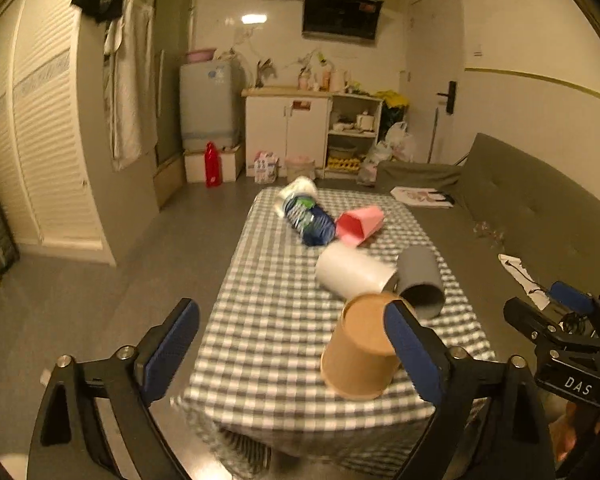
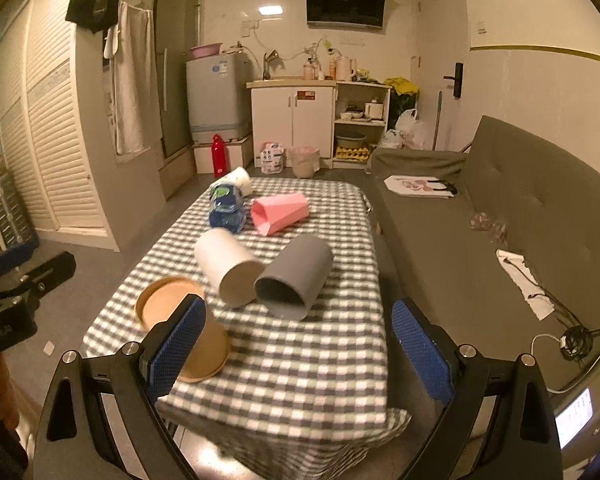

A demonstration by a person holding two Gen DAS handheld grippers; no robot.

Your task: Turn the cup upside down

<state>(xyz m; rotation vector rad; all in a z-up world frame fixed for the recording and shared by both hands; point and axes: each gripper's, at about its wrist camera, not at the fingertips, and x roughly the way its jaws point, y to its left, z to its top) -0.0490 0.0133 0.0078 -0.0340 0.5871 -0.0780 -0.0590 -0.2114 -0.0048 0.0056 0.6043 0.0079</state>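
A brown paper cup (image 1: 358, 354) stands upside down near the front of the checkered table (image 1: 268, 320); it also shows in the right wrist view (image 2: 172, 304). A white cup (image 1: 354, 274), a grey cup (image 1: 420, 280) and a pink cup (image 1: 360, 220) lie on their sides behind it. They show in the right wrist view too: white cup (image 2: 228, 266), grey cup (image 2: 296, 276), pink cup (image 2: 280, 212). My left gripper (image 1: 292, 344) is open and empty, its right finger in front of the brown cup. My right gripper (image 2: 300, 340) is open and empty, in front of the grey cup.
A blue and white packet (image 1: 304, 212) lies at the table's far end. A grey sofa (image 2: 500, 220) runs along the table's right side, with papers and a cable on it. Cabinets, a washing machine and a red bottle (image 2: 218, 156) stand at the far wall.
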